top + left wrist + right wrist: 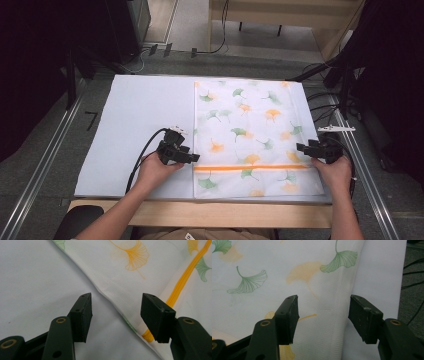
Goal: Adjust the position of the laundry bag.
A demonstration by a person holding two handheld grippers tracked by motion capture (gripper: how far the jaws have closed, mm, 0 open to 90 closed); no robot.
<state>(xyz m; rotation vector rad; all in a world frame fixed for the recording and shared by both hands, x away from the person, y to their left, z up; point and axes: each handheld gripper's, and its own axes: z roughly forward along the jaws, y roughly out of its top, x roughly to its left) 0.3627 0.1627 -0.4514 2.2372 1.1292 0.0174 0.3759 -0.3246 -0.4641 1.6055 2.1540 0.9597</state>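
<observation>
White mesh bag (250, 135), ginkgo leaves, orange zipper (250, 168).

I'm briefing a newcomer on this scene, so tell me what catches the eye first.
A white fabric cover printed with green and orange ginkgo leaves lies flat on the right half of the pale table mat, an orange zipper stripe crossing its near end. The left gripper and right gripper flank that stripe, jaws open over the cover's two side edges.

Two bare forearms, no sleeves. Each hand holds a black gripper: left gripper (194, 158), right gripper (299, 148), both trailing black cables. Their blocky jaws have matte pads, brass-ringed holes and small screws.
</observation>
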